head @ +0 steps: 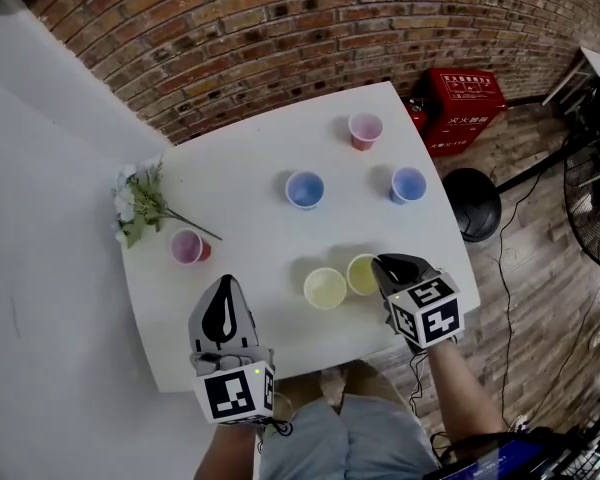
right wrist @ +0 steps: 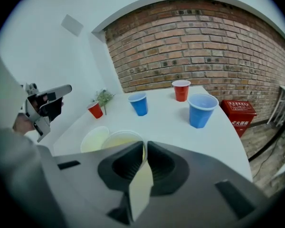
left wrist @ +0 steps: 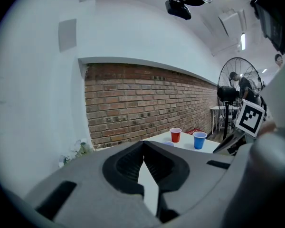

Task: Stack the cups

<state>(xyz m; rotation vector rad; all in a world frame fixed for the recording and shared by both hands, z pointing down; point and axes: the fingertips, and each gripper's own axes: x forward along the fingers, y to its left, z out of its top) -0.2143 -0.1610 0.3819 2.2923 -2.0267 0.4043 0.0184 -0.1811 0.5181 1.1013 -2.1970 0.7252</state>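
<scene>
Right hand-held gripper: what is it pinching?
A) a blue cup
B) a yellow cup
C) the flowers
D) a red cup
B: in the right gripper view, the right hand-held gripper has its jaws closed on the rim of a yellow cup.

The head view looks steeply down on the table (head: 250, 258); both gripper views skim it low, facing the brick wall (head: 280, 28).
</scene>
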